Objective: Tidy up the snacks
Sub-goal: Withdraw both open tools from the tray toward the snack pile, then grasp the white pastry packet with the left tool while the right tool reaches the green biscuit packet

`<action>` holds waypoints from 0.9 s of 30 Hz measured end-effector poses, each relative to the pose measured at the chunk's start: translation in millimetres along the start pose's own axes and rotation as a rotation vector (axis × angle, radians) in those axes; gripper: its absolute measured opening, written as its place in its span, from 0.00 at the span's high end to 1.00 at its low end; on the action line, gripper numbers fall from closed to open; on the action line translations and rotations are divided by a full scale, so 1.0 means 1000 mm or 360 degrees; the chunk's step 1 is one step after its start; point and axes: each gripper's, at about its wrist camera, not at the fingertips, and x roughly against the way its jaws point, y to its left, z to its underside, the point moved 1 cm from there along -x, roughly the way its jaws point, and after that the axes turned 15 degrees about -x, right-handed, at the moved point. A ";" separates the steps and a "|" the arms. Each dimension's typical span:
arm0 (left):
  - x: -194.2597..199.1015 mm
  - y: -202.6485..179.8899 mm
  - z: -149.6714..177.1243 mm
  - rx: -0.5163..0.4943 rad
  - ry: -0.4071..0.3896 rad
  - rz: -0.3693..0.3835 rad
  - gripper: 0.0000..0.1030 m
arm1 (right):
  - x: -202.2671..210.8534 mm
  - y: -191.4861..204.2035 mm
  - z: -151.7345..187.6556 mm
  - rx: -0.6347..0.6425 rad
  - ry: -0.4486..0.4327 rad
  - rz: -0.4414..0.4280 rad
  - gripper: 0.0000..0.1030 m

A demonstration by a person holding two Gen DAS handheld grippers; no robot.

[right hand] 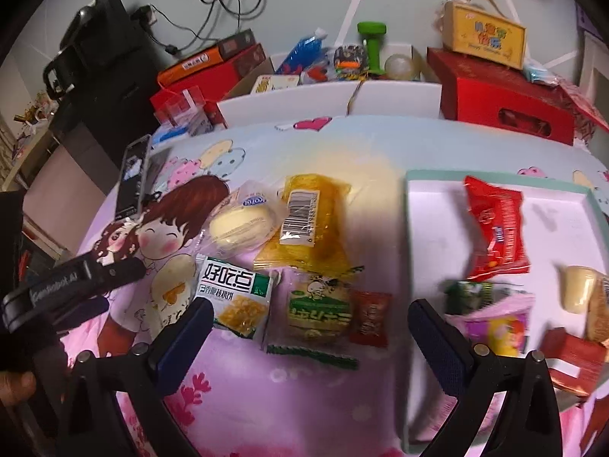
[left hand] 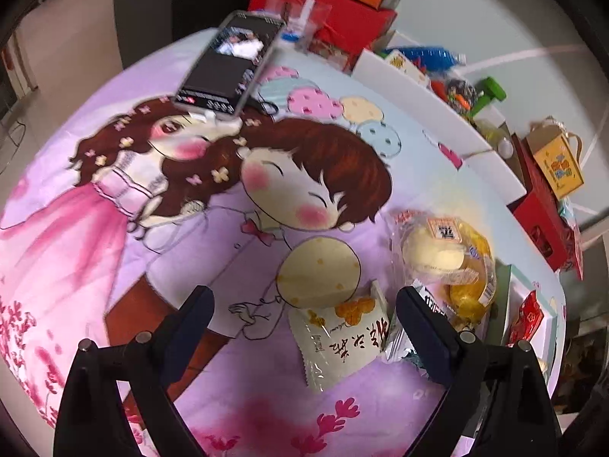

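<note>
My left gripper (left hand: 304, 323) is open low over the cartoon-print cloth, and a white packet with orange flowers (left hand: 338, 339) lies between its fingers. A clear-wrapped pale bun (left hand: 434, 255) and a yellow packet (left hand: 468, 297) lie just right of it. My right gripper (right hand: 310, 331) is also open. It hovers above a green round-cake packet (right hand: 318, 316), a small red-brown candy (right hand: 371, 318) and a white-green cracker packet (right hand: 236, 297). Beyond them lie the yellow packet (right hand: 304, 224) and the bun (right hand: 243, 224). The teal-rimmed white tray (right hand: 418, 228) on the right holds a red packet (right hand: 496, 228) and several other snacks.
A phone on a stand (left hand: 228, 61) rises at the cloth's far side. White boxes (right hand: 399, 95), red boxes (right hand: 506, 95), a green dumbbell (right hand: 371, 45) and a yellow gift bag (right hand: 483, 34) line the back. The left gripper's finger (right hand: 114, 270) and a hand (right hand: 15, 384) show at left.
</note>
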 end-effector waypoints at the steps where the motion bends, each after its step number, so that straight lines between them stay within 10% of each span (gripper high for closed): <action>1: -0.003 -0.001 0.000 -0.0002 0.0015 0.0010 0.06 | -0.005 0.001 0.000 -0.0004 0.0013 0.0009 0.00; 27: -0.056 -0.034 0.001 -0.0245 0.0230 -0.0067 0.06 | -0.036 -0.006 0.003 -0.0019 0.0095 0.0116 0.17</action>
